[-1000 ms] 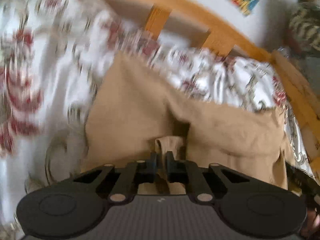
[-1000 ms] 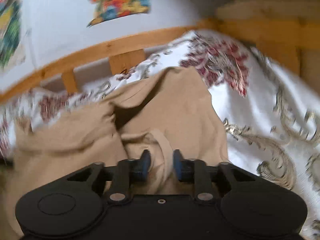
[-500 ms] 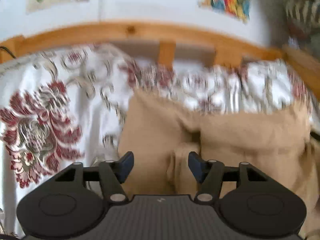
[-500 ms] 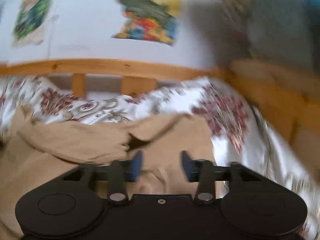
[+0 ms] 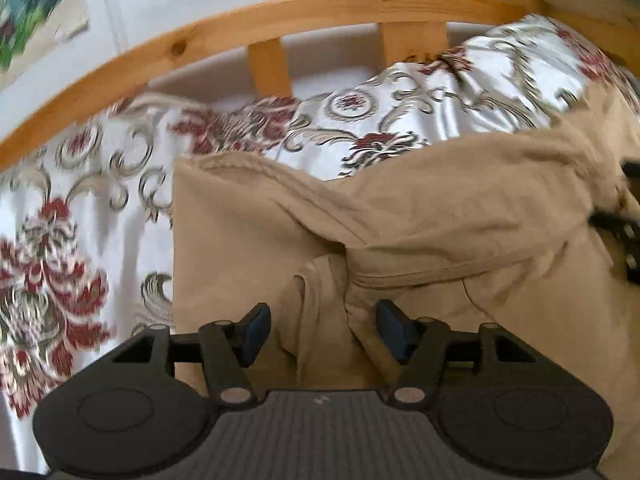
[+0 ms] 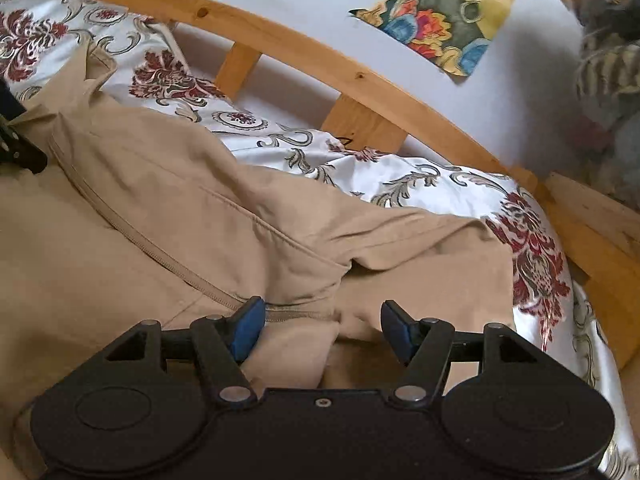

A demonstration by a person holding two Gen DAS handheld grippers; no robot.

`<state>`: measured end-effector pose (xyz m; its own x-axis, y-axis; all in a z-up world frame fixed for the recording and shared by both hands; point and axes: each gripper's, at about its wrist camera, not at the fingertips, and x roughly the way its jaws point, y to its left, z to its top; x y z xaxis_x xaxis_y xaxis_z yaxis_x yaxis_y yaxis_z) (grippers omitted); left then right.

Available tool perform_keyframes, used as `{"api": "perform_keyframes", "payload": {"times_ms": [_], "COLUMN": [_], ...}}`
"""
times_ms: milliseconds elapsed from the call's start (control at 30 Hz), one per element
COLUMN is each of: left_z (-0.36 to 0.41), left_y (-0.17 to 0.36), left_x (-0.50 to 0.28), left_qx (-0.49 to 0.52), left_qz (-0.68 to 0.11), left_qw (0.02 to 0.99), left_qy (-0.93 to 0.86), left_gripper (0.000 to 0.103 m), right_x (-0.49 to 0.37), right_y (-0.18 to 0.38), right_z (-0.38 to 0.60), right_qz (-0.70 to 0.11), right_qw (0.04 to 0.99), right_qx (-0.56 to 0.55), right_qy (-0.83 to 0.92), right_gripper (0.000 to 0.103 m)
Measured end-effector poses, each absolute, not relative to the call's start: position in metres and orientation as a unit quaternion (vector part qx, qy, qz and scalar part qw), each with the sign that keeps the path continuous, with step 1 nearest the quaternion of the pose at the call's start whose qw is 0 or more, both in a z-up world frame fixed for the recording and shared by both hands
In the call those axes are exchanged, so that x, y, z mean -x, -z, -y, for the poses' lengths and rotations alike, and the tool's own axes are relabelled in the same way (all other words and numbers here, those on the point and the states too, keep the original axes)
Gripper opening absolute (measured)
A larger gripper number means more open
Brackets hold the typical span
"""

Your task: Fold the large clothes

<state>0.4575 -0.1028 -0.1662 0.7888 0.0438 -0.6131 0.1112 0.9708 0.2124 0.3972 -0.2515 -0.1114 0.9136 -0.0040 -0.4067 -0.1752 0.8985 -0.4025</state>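
A large tan garment [image 5: 460, 208] with a zipper lies on a bed, folded over itself with a thick fold across the middle. My left gripper [image 5: 322, 330] is open just above its left part, a bunched cuff-like fold between the fingers but not pinched. In the right wrist view the same tan garment [image 6: 168, 208] spreads to the left, its zipper running diagonally. My right gripper [image 6: 322, 330] is open over the garment's right end, holding nothing. Part of the other gripper shows at each view's edge.
The bed has a white cover with red and grey floral print [image 5: 60, 264] [image 6: 528, 240]. A wooden bed rail with slats [image 5: 272, 20] [image 6: 360, 80] runs behind, against a white wall with colourful pictures [image 6: 440, 12]. A patterned fabric item [image 6: 608, 68] sits far right.
Both grippers were shut on folds of the tan garment a second ago; both have opened and let go. The garment has settled on the bed and the views have shifted.
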Motion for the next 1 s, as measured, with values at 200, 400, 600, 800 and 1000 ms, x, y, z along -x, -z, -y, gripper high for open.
{"api": "perform_keyframes", "payload": {"times_ms": [200,400,600,800,1000], "left_z": [0.079,0.101,0.082,0.097,0.119], "left_y": [0.149,0.171,0.144,0.137,0.150], "left_x": [-0.414,-0.379,-0.310,-0.249,-0.213], "left_qx": [-0.036,-0.135,-0.066,-0.090,-0.131], "left_qz": [-0.325,-0.390,-0.329,-0.287,-0.309], "left_qw": [0.944,0.911,0.942,0.953,0.941], "left_qy": [0.037,0.007,0.006,0.027,0.045], "left_gripper": [0.087,0.087,0.094,0.102,0.102], "right_x": [-0.333,-0.306,-0.227,-0.149,-0.100], "right_y": [0.079,0.099,0.053,0.031,0.055], "right_z": [0.267,0.252,0.267,0.258,0.242], "right_qz": [-0.196,-0.270,-0.259,-0.235,-0.310], "right_qw": [0.963,0.939,0.959,0.948,0.906], "right_qx": [0.170,0.204,0.105,0.174,0.237], "right_qy": [-0.076,-0.054,-0.046,-0.123,-0.164], "right_gripper": [0.081,0.083,0.095,0.102,0.102]}}
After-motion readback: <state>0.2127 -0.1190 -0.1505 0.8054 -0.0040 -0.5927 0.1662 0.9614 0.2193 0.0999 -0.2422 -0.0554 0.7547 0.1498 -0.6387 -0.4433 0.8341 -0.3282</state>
